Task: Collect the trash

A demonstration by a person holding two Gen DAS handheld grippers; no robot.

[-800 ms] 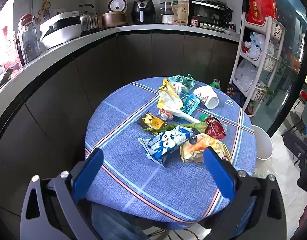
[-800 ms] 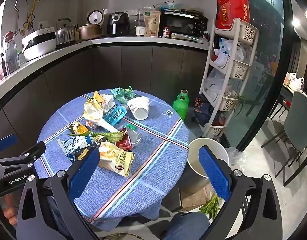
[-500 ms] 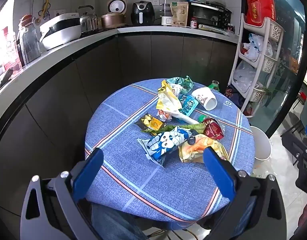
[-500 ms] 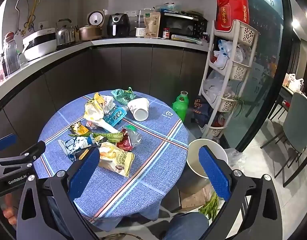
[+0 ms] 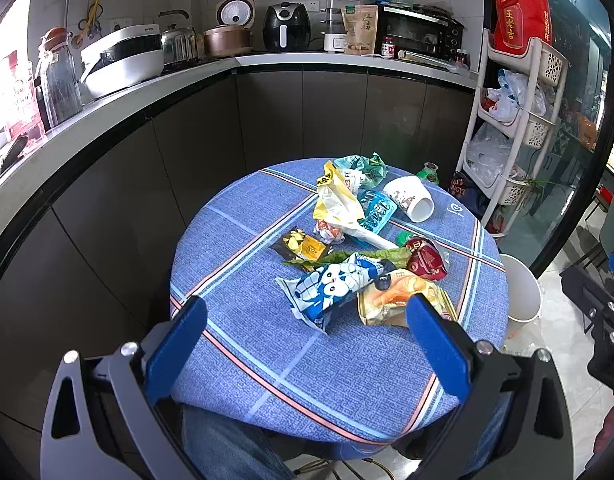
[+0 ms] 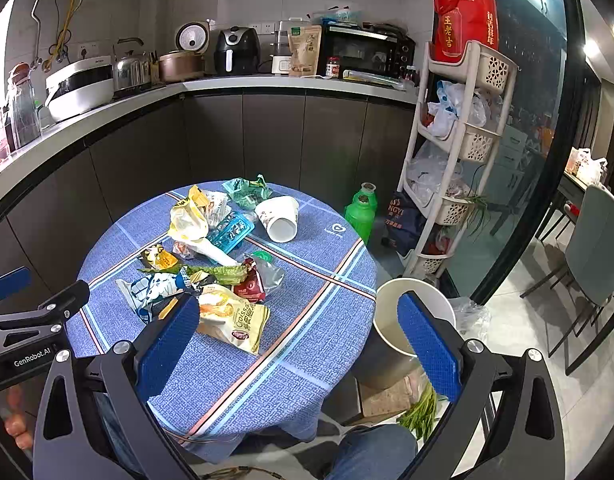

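Both grippers, left (image 5: 307,320) and right (image 6: 299,316), gape wide and empty above crinkled glossy wrappers (image 5: 335,284) on a round woven tablecloth (image 5: 247,340).

2 wrist views, both angled down from the near edge, set back from the round surface (image 5: 267,360); both share the wrapper pile (image 6: 211,264).
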